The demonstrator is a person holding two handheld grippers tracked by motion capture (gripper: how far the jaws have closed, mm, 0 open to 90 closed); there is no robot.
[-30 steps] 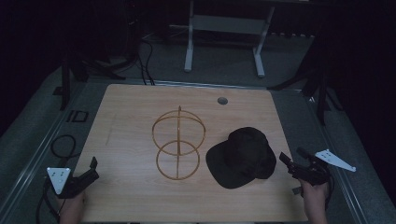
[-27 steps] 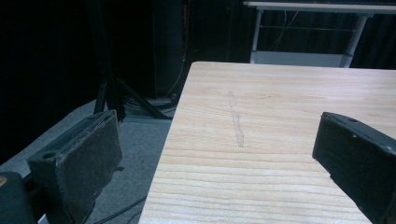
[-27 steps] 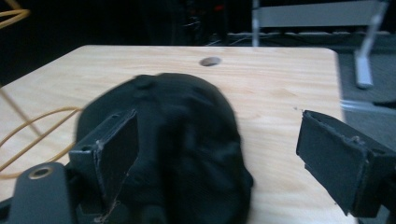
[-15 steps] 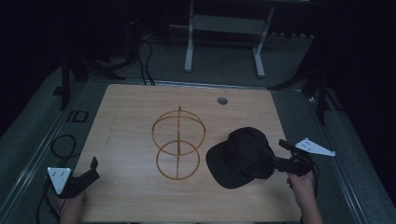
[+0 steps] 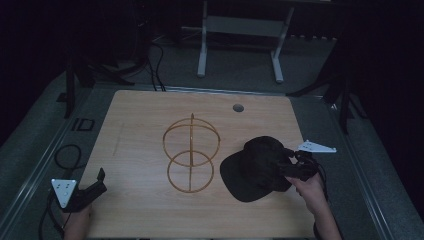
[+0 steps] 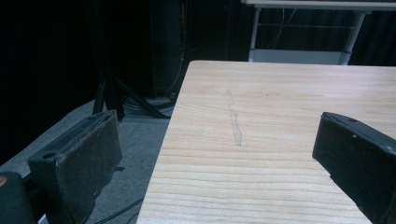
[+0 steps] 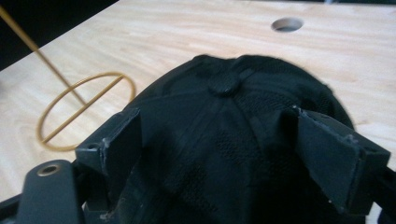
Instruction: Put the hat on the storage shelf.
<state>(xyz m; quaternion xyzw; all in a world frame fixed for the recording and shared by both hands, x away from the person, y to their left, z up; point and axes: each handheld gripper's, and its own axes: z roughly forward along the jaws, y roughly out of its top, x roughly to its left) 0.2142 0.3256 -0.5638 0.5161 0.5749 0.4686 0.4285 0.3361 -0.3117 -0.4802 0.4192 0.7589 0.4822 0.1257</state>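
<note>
- Black fabric cap [image 7: 233,135] lay on the wooden table [image 5: 145,125], its crown between the spread jaws of the right claw [image 5: 289,166].
- Best grip, I judged: ease lower, then close squarely on the crown.
- Left claw [image 5: 97,184] sat spread, holding nothing, well apart from the cap.
- Beyond the right claw stood a gold wire stand [image 5: 191,152].

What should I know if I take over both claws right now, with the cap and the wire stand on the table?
Right claw: open, jaws either side of the black fabric baseball cap's crown, not yet closed.
Left claw: open, holding nothing, at the near left edge of the light wooden table.
Gold wire ring stand: mid-table, left of the cap, bare.
Done: reach to the cap.
Left: the grip, then probably the lift toward the stand.
</note>
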